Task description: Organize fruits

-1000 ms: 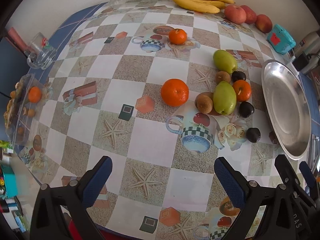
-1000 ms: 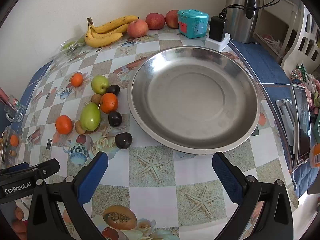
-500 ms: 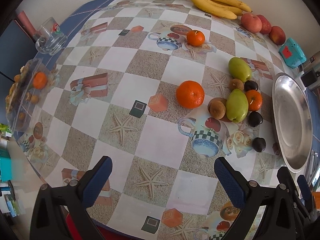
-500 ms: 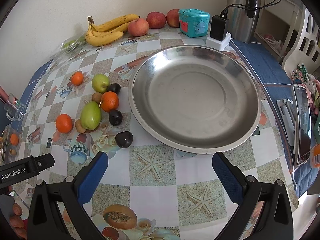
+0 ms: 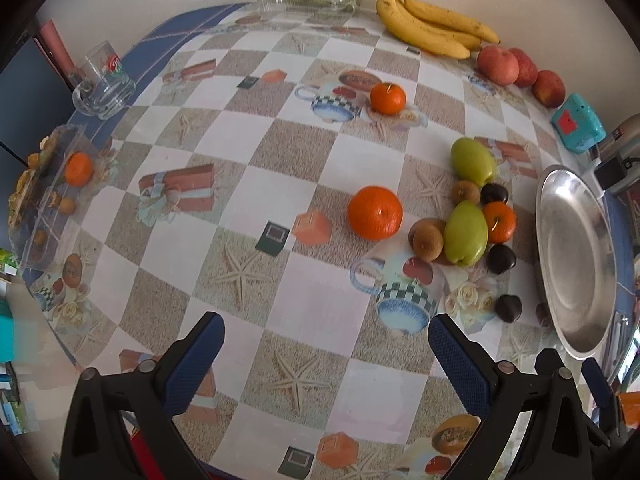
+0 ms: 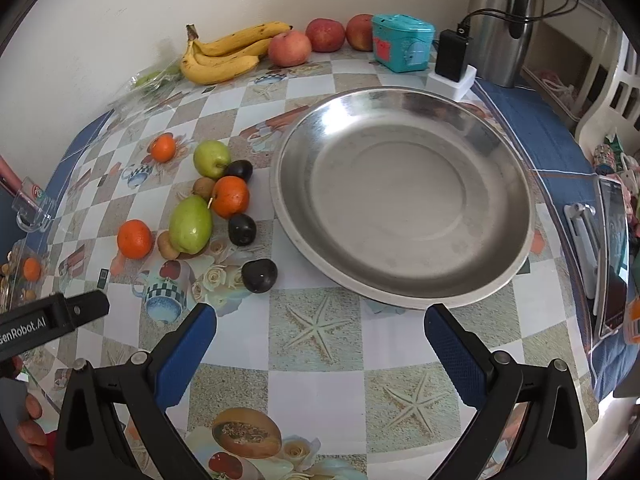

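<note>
1. Hovering above the patterned table, the right tongs were held released, with nothing between the blue pads.
2. The left tongs were likewise held spread and empty over the checked cloth; their black body, lettered "GenRobot.AI", was seen at the left edge of the right view.
3. Just ahead of the right tongs a steel plate was set, bare of fruit, presumably as the place meant for gathering it; no fruit appeared to have been sorted yet.
4. Beside the plate's left rim the loose fruit was clustered: a near dark plum, a second dark plum, a green pear, a stemmed orange, brown kiwis and a further green pear, several of them touching.
5. A large orange was left a little apart, most directly in line with the left tongs, and was judged a likely first pick.
6. A small orange lay farther off on its own.
7. Bananas and red apples were lined along the wall, near a teal box.
8. A glass mug bore a red printed mark, too small to be read.
</note>
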The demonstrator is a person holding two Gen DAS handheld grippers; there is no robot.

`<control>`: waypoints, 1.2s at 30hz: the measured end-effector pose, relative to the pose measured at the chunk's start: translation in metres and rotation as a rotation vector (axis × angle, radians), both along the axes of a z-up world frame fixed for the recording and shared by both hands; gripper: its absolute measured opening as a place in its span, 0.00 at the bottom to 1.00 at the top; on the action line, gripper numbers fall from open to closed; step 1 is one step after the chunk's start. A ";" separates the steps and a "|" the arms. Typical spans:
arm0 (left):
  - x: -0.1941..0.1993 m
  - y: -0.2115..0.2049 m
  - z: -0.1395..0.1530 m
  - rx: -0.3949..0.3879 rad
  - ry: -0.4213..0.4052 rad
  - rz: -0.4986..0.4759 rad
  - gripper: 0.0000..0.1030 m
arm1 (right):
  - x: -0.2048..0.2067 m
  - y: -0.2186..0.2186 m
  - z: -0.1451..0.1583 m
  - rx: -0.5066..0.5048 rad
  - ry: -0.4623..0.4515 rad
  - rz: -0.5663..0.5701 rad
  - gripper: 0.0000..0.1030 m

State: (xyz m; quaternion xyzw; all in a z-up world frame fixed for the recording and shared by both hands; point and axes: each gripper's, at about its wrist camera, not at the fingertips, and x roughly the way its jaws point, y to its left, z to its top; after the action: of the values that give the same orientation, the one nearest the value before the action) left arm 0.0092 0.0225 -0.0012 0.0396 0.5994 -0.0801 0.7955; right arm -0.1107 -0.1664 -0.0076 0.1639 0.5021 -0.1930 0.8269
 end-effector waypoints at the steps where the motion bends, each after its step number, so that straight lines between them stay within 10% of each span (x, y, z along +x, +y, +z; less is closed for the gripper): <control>1: 0.001 0.000 0.000 -0.003 -0.011 0.001 1.00 | 0.000 0.001 0.001 0.003 -0.007 0.003 1.00; 20: 0.030 -0.015 0.005 -0.068 -0.105 -0.088 1.00 | 0.022 0.006 -0.004 0.157 -0.100 0.053 1.00; 36: 0.056 -0.013 -0.026 -0.086 -0.005 -0.077 0.86 | 0.042 0.017 -0.021 0.166 -0.032 0.116 0.87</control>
State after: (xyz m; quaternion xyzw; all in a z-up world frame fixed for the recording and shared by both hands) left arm 0.0647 0.0094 -0.0272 0.0286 0.5914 -0.1362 0.7942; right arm -0.0688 -0.1492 -0.0288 0.2056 0.5117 -0.0998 0.8282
